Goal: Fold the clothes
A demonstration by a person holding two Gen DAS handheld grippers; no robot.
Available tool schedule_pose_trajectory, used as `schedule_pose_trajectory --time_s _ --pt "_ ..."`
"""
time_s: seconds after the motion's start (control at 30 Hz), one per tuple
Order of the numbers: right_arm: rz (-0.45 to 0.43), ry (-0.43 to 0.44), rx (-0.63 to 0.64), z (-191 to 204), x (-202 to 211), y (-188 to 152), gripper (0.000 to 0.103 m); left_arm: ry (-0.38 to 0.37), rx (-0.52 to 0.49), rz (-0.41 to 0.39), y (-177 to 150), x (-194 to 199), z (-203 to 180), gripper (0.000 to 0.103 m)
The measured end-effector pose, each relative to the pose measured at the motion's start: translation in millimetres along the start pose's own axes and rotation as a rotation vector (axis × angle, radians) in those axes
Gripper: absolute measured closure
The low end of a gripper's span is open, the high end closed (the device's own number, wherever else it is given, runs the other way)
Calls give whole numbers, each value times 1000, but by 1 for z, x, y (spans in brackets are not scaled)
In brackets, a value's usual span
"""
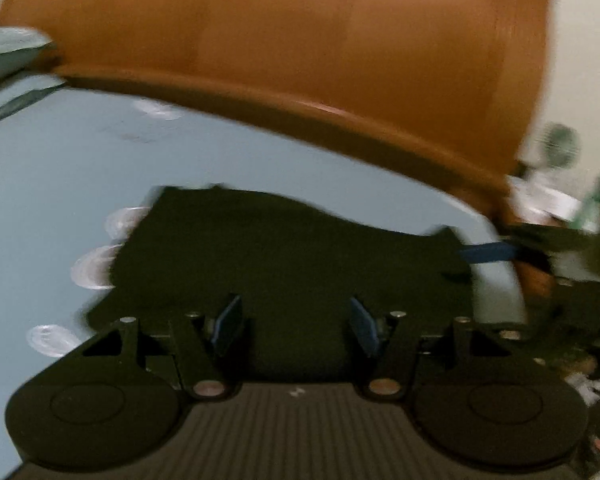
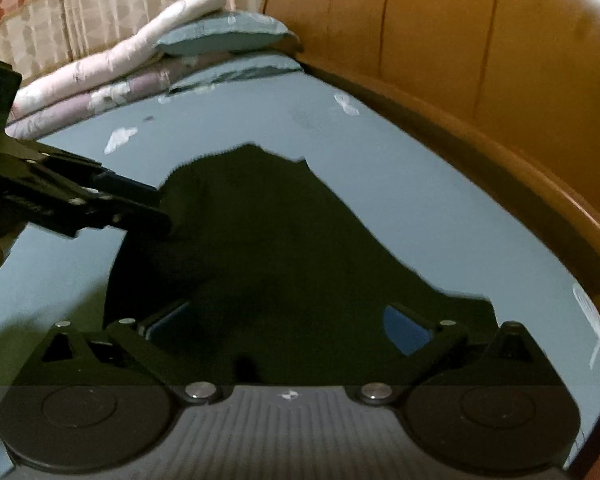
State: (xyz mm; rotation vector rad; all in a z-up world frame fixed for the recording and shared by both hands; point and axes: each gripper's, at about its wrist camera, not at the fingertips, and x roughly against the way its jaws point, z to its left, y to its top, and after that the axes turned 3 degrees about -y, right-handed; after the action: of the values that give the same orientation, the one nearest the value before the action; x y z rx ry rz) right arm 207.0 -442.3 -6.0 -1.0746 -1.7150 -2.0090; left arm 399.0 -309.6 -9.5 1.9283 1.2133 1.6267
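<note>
A dark garment [image 1: 280, 248] lies spread flat on the pale blue bed sheet [image 1: 60, 160]. In the left wrist view my left gripper [image 1: 296, 312] hovers over its near edge, blue pads apart and nothing between them. From the right, a blue fingertip of the right gripper [image 1: 486, 252] reaches the cloth's far corner. In the right wrist view the garment [image 2: 260, 232] narrows away from me. My right gripper [image 2: 288, 316] stands wide open above its near part, pads clear of the cloth. The left gripper [image 2: 148, 204] comes in from the left over the garment's edge.
A tall orange wooden bed board [image 1: 300, 40] [image 2: 500, 80] borders the sheet [image 2: 400, 184] along the far and right sides. A blue pillow [image 2: 224, 34] and folded pink quilts [image 2: 100, 76] sit at the far left corner, in front of a patterned curtain [image 2: 60, 8].
</note>
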Motion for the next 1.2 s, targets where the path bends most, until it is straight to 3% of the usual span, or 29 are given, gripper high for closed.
schedule_pose_trajectory --time_s 0.07,0.2,0.3,0.43,0.53,0.57,0.7,0.77,0.83,0.93,1.03,1.13,1.2 --pt "25 -21 13 -2 3 -8 0 -77 11 21 -9 -6 -8 44" --pt "42 -29 9 -7 6 -17 0 -35 46 143 -27 -34 2 45" --pt "43 -41 5 -7 5 -16 0 -36 110 139 -19 -28 4 46" --pt "27 -36 -6 -9 5 -15 0 -54 -18 118 -10 -9 -21 41" --pt "21 -33 -9 -11 4 -13 0 -16 -24 227 -24 -25 -20 40" --pt "18 -28 -6 -11 5 -11 0 -3 -8 229 -29 -27 -15 43" --pt "-27 26 14 -15 11 1 0 -38 111 132 -14 -6 -2 41" --pt "-64 64 34 -14 9 15 0 21 101 81 0 5 3 41" --pt "-101 112 56 -11 4 31 7 89 132 42 11 11 13 39" --pt "-124 215 108 -1 -11 52 12 127 212 16 17 17 27 39" --pt "-100 309 135 7 -35 63 12 148 221 4 16 24 34 39" --pt "-22 366 114 7 -65 60 12 144 234 -23 20 19 39 38" --pt "45 293 132 9 -84 52 12 118 256 -38 24 10 47 35"
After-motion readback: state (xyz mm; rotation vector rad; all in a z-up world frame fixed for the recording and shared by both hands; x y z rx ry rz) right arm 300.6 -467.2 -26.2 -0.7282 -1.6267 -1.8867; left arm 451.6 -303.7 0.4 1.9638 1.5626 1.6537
